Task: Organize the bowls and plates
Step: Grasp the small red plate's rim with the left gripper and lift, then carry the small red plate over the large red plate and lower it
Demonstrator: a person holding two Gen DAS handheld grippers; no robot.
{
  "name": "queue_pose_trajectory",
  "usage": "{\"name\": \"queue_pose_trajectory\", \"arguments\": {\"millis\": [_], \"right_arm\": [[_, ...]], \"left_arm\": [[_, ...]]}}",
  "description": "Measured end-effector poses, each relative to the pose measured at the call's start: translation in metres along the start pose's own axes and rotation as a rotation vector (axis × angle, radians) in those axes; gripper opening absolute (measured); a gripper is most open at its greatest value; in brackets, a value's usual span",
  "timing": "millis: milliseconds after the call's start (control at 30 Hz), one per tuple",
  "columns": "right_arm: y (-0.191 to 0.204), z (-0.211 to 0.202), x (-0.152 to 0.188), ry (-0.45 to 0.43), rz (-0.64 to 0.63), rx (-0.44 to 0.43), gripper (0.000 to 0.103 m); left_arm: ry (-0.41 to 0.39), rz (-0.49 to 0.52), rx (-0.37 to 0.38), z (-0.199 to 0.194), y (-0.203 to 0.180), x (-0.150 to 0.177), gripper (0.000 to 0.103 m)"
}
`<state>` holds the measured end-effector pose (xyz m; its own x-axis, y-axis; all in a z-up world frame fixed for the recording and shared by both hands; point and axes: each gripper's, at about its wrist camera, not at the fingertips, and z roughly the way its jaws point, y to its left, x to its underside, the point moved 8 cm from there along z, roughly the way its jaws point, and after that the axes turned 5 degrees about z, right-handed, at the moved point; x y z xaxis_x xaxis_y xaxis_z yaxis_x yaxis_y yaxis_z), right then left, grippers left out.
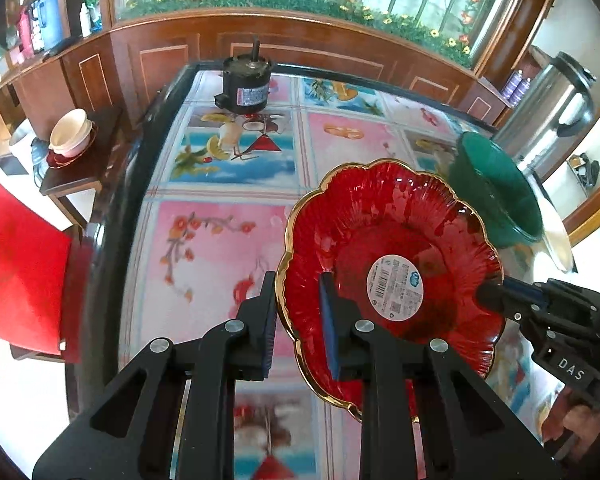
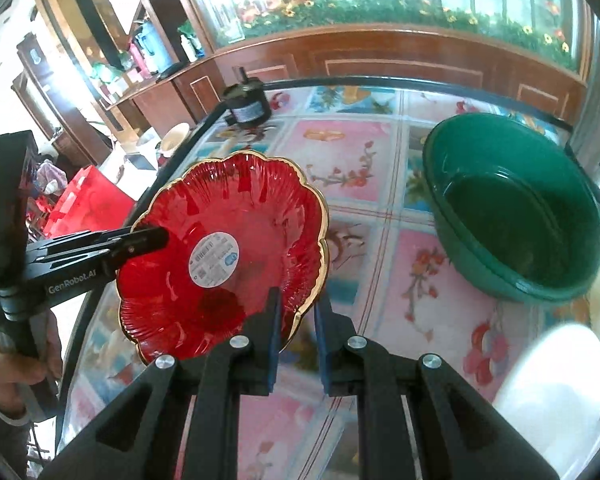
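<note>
A red scalloped glass plate [image 1: 380,224] with a gold rim and a white round label hangs tilted above the table, held from both sides. My left gripper [image 1: 298,284] is shut on its left rim, one pad under the glass and one on top. In the right wrist view the red plate [image 2: 236,200] has my right gripper [image 2: 299,298] shut on its near right rim. The left gripper [image 2: 160,238] pinches the opposite edge. A green bowl [image 2: 512,208] stands on the table to the right, apart from the plate.
A black motor [image 1: 246,84] stands at the table's far edge. A white dish [image 2: 552,380] lies at the near right. Stacked bowls [image 1: 70,134] rest on a small side table to the left, beside a red chair [image 1: 16,256]. A steel kettle [image 1: 552,108] stands behind the green bowl [image 1: 496,196].
</note>
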<state>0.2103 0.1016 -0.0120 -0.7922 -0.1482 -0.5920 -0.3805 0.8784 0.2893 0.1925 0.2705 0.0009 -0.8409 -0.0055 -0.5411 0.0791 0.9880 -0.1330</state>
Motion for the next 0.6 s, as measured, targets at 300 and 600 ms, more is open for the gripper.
{"name": "queue_pose_trajectory", "arguments": {"millis": [300,600], "right_arm": [[0.021,-0.05,0.039,-0.025,-0.029,-0.032,0.015],[0.041,-0.094,0.106,-0.032,-0.067,-0.058,0.018]], "left_arm": [[-0.013,0.006,0.018,-0.056,-0.019,0.051,0.019],[-0.027,-0.011,0.046,-0.107,-0.042,0.118,0.019]]}}
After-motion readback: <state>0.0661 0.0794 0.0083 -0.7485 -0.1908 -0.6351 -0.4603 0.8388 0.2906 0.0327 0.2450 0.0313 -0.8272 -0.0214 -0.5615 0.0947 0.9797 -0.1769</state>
